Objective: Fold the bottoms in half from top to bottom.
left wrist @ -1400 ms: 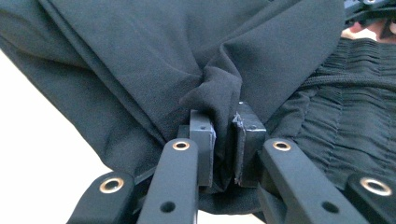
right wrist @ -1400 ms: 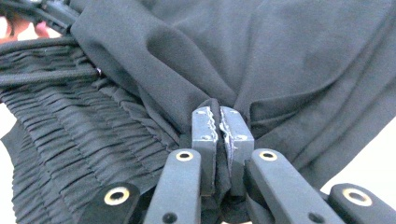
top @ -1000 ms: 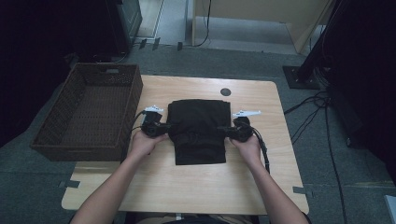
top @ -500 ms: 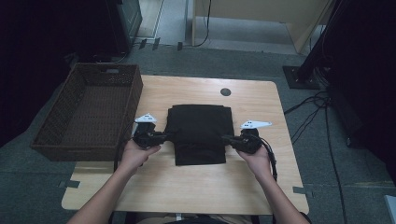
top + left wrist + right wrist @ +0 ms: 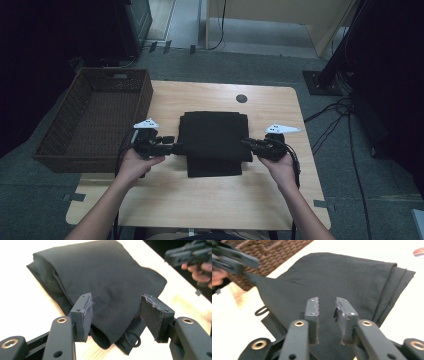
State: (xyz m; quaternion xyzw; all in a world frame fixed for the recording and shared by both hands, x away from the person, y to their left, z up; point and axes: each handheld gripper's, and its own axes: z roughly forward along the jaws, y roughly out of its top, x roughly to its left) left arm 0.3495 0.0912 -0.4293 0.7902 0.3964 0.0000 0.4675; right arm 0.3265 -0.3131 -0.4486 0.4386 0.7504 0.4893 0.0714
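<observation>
Folded black cloth (image 5: 215, 141) is lying mid-table (image 5: 210, 200), right of the basket (image 5: 95, 117). Left gripper (image 5: 172, 148) is gaping at its edge; right gripper (image 5: 248, 143), nearly closed, is gripping nothing. Both should be pinching all layers together.

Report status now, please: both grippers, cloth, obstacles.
Left gripper open at cloth. Right gripper slightly open, holding nothing. Basket off left, nothing in the way.

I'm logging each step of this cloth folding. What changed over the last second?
Both hands drew back toward the person and outward. The left gripper and right gripper came off the top of the folded black cloth and now sit at its left and right edges, the left wide open, the right parted a little, neither holding it. The cloth, wicker basket and table stayed put.
</observation>
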